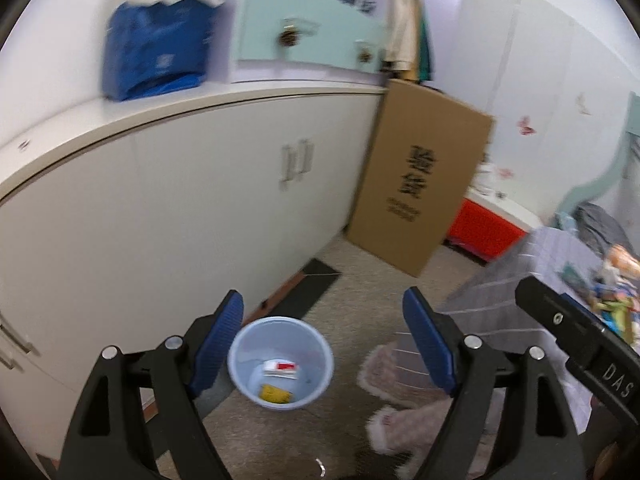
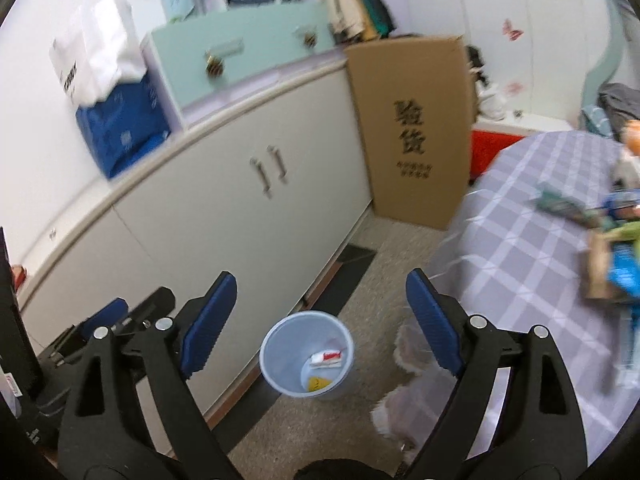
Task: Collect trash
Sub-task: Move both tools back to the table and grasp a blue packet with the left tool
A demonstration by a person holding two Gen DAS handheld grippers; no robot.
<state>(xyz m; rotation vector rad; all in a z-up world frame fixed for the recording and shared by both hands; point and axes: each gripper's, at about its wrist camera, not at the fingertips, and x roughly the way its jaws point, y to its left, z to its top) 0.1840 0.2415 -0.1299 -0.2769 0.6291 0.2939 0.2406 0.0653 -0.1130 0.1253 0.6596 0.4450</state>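
Note:
A pale blue bin (image 1: pixel 280 362) stands on the floor by the white cabinet; it also shows in the right wrist view (image 2: pixel 307 354). Inside lie a red-and-white packet (image 1: pixel 281 368) (image 2: pixel 326 358) and a yellow piece (image 1: pixel 274 394) (image 2: pixel 318 383). My left gripper (image 1: pixel 323 344) is open and empty above the bin. My right gripper (image 2: pixel 322 318) is open and empty, also above the bin. Loose packets and wrappers (image 2: pixel 612 240) lie on the checked tablecloth at the right.
A white cabinet (image 1: pixel 160 208) runs along the left. A tall cardboard box (image 1: pixel 416 176) leans at its end. The table with the checked cloth (image 2: pixel 528 264) stands on the right. Pink slippers (image 1: pixel 384 428) lie on the floor beside the bin.

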